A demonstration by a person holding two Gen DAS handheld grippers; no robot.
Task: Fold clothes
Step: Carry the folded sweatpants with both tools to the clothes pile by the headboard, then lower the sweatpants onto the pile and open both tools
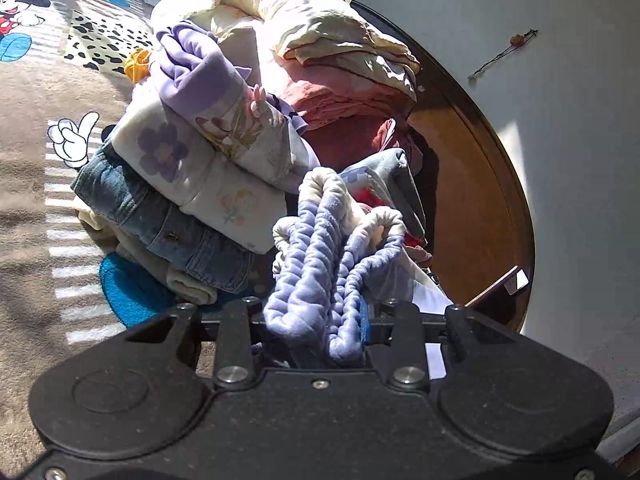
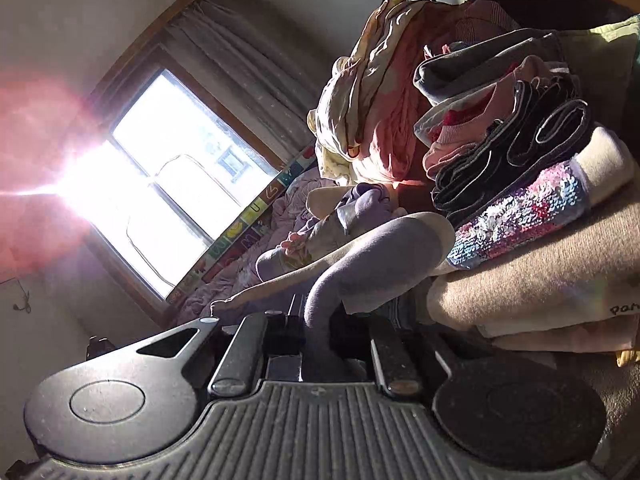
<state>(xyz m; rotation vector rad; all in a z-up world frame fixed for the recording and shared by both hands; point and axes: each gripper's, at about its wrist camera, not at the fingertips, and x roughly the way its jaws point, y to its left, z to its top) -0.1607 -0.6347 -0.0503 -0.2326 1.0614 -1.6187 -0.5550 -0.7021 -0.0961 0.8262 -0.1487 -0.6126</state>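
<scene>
My left gripper [image 1: 316, 320] is shut on the bunched elastic band of a lilac fleece garment [image 1: 320, 264] with cream trim. Just beyond it a folded stack holds a lilac flower-print top [image 1: 200, 92], a cream flower-print piece [image 1: 192, 168] and denim [image 1: 160, 220]. In the right wrist view my right gripper [image 2: 320, 332] is shut on a lilac fold of the same fleece garment [image 2: 360, 260], which runs away from the jaws. To its right a folded pile [image 2: 520, 184] shows a sequined piece [image 2: 520, 216], dark items and a beige sweater [image 2: 540, 280].
Unfolded cream and pink clothes [image 1: 320, 32] are heaped behind the stack. A cartoon-mouse carpet [image 1: 36, 128] lies on the left, and a dark wooden curved frame [image 1: 480, 168] borders a pale wall on the right. In the right wrist view a bright window [image 2: 160, 184] glares.
</scene>
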